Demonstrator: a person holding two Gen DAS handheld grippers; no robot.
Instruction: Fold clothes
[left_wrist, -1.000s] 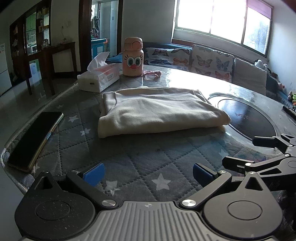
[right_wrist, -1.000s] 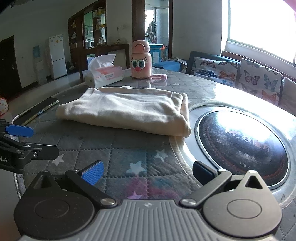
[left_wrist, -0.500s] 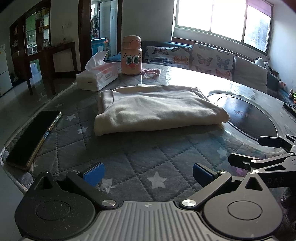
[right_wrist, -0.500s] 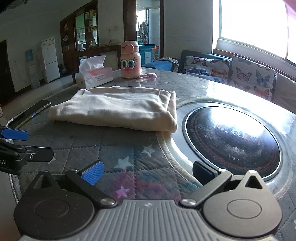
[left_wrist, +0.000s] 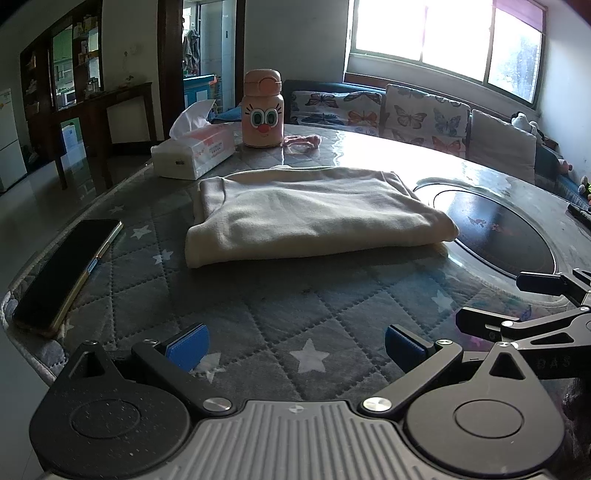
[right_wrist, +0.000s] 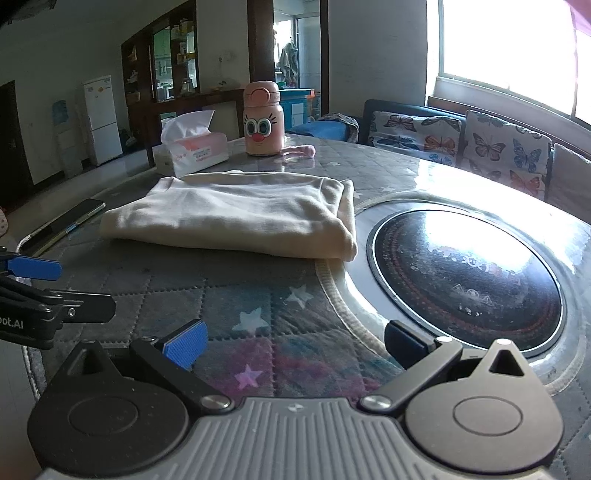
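A cream garment (left_wrist: 314, 218) lies folded into a flat rectangle on the quilted star-patterned table cover (left_wrist: 280, 314); the right wrist view shows the same garment (right_wrist: 236, 214) from the other side. My left gripper (left_wrist: 295, 347) hovers open over the cover, well short of the garment, with nothing between its blue pads. My right gripper (right_wrist: 295, 343) is open too, near the table's front edge, and holds nothing. Each gripper's fingers appear at the edge of the other's view.
A black phone (left_wrist: 62, 269) lies at the table's left edge. Behind the garment stand a tissue box (left_wrist: 195, 155) and a pink cartoon-face bottle (left_wrist: 262, 110). A round black inset (right_wrist: 465, 273) fills the table's middle. A butterfly-cushion sofa lines the far wall.
Both grippers have drawn back from the folded garment toward the table's front edge, so it looks smaller and farther away. The garment has not moved.
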